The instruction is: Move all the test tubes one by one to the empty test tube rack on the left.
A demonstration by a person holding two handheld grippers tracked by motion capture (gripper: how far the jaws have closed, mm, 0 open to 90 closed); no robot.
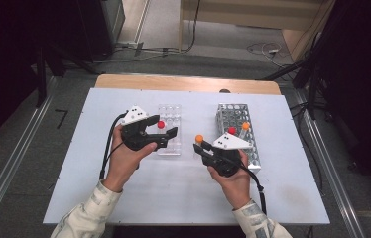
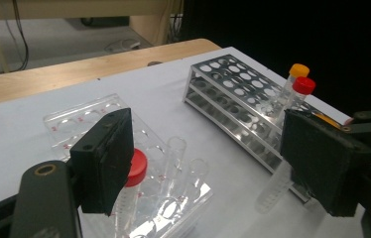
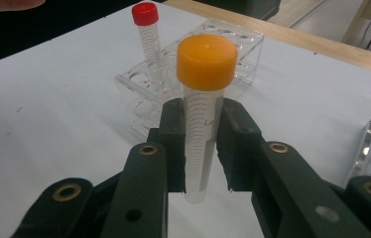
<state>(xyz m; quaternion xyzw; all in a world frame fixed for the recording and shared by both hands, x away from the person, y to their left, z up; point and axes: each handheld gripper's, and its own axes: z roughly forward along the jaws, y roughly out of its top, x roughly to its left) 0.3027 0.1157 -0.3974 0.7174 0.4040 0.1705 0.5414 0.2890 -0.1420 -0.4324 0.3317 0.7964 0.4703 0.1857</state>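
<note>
Between the two racks, the right gripper [image 3: 201, 163] clamps an orange-capped tube [image 3: 204, 99] upright, pads pressed on its clear body. Beyond it stands a clear plastic rack [image 3: 139, 94] holding a red-capped tube [image 3: 146, 29]. Beside that rack, the left gripper [image 1: 166, 135] hangs released, jaws wide. A metal rack [image 1: 233, 119] sits on the white bench [image 1: 173, 198].

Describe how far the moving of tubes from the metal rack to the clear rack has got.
Done: one red tube stands in the clear rack. In hand: the right gripper holds an orange tube. Left: two tubes in the metal rack.
</note>
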